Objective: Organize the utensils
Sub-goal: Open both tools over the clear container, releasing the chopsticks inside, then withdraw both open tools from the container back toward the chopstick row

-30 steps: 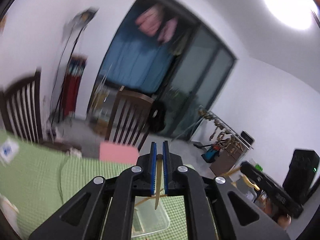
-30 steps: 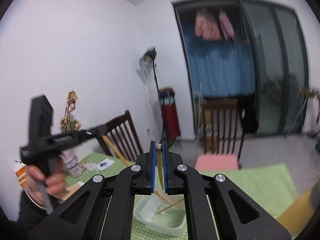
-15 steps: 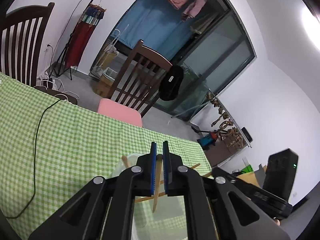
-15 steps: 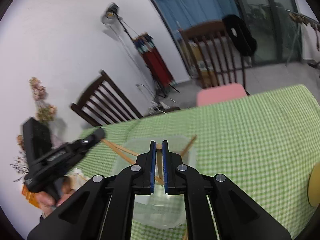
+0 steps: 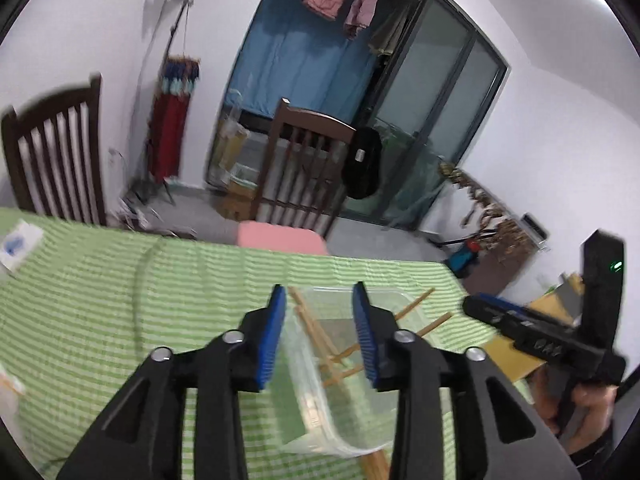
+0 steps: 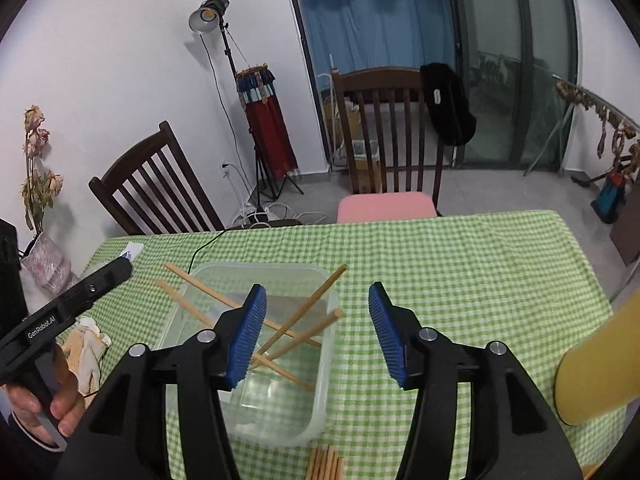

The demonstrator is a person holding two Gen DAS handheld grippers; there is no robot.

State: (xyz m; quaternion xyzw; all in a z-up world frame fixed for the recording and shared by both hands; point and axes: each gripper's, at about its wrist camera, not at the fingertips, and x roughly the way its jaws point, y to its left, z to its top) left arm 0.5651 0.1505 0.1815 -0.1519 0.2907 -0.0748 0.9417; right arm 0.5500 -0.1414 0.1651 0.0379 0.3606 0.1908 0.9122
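A clear plastic container (image 6: 324,344) sits on the green checked tablecloth (image 6: 460,264) and holds several wooden chopsticks (image 6: 298,316) lying crossed inside it. The container (image 5: 344,446) and chopsticks (image 5: 320,332) also show in the left wrist view. My right gripper (image 6: 316,332) is open and empty above the container's right side. My left gripper (image 5: 320,340) is open and empty above the container. More chopstick ends (image 6: 326,462) lie on the cloth at the near edge.
Two dark wooden chairs (image 6: 394,136) stand at the far side, one with a pink cushion (image 6: 386,206). A black cable (image 6: 206,244) runs across the cloth. A vase of dried flowers (image 6: 42,208), a white glove (image 6: 90,344) and a yellow object (image 6: 596,364) lie around.
Both grippers were shut on a chopstick each; now both are open and empty, and the chopsticks lie in the container. Both views have tilted down toward the table.
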